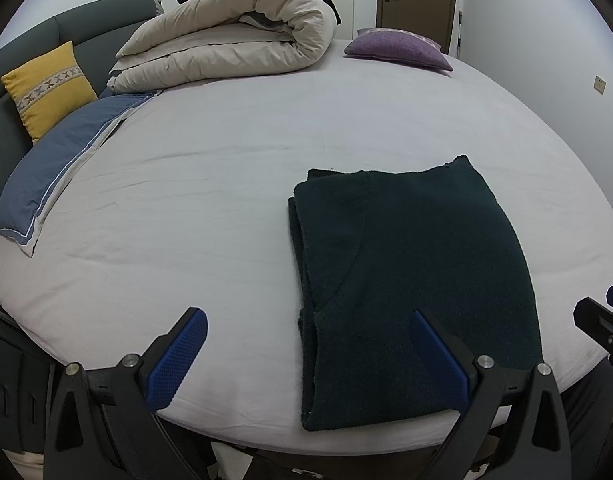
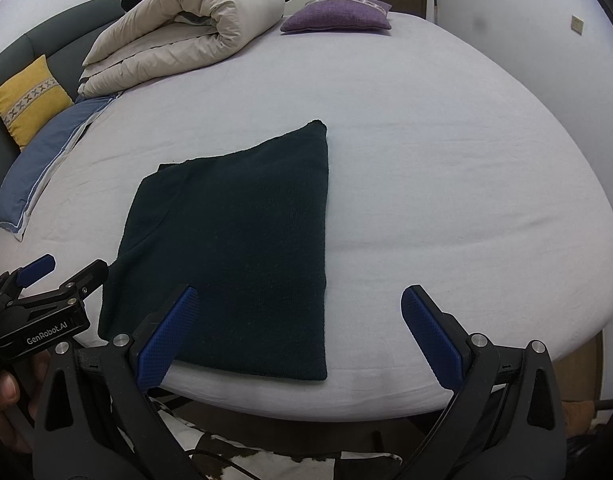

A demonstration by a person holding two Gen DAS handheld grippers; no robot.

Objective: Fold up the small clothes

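Note:
A dark green knitted garment point(image 1: 418, 280) lies folded into a flat rectangle on the white bed sheet point(image 1: 206, 200), near the bed's front edge; it also shows in the right wrist view point(image 2: 234, 248). My left gripper point(image 1: 310, 320) is open and empty, above the front edge at the garment's left side. My right gripper point(image 2: 298, 296) is open and empty, above the garment's near right corner. The left gripper also shows at the left of the right wrist view point(image 2: 64, 270), and the right gripper shows at the right edge of the left wrist view point(image 1: 604, 312).
A rolled beige duvet point(image 1: 234, 36) lies at the back of the bed. A purple cushion point(image 1: 398, 48) sits at the back right. A blue pillow point(image 1: 62, 164) and a yellow cushion point(image 1: 46, 88) are at the left by a dark headboard point(image 1: 18, 44).

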